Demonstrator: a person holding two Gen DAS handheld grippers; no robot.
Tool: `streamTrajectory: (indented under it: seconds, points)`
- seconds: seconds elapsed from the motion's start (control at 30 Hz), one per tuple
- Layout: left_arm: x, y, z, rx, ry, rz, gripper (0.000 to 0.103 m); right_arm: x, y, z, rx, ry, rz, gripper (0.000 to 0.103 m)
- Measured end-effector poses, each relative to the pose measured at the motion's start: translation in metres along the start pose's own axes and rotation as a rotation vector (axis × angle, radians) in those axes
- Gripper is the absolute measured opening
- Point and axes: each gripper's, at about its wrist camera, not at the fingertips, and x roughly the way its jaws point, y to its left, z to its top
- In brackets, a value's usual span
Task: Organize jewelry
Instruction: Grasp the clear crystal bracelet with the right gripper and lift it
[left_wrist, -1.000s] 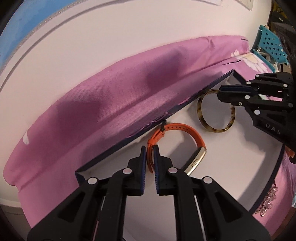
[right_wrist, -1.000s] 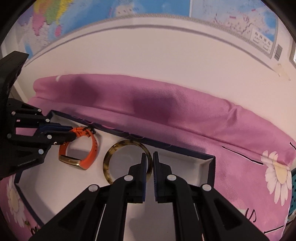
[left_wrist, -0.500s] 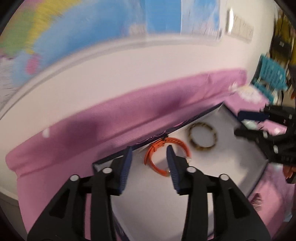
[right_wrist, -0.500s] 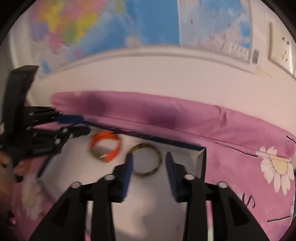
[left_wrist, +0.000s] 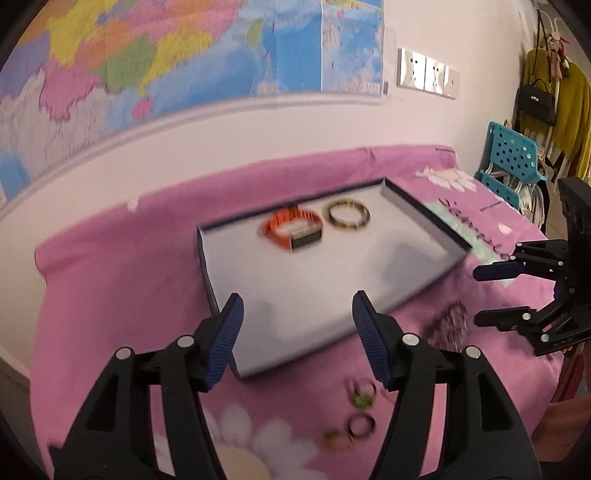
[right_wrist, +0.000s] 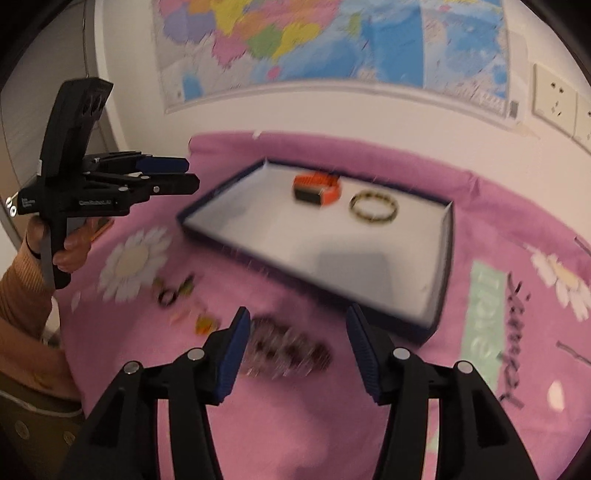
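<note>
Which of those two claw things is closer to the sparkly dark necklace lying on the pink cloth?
Right. The right hand-held gripper hangs open just over the necklace; the left hand-held gripper sits by the tray's near edge, beside the rings.

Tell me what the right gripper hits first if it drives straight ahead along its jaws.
Probably the sparkly dark jewelry piece on the pink cloth, lying just beyond the open right gripper. The tray lies farther on. Blur makes depth uncertain.
</note>
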Motion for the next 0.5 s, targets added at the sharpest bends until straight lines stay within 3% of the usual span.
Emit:
streamTrajectory:
  seconds: [0.17, 0.5]
  points:
    - [-0.004, -0.009, -0.030, -0.019, 0.014, -0.002, 0.059, 0.015, 0.008, -0.006, 0.001, 0.038, 0.002, 0.036]
    - [-0.015, -0.015, -0.057, -0.049, 0.019, -0.054, 0.059, 0.024, 0.016, -0.010, -0.028, 0.064, -0.061, 0.029]
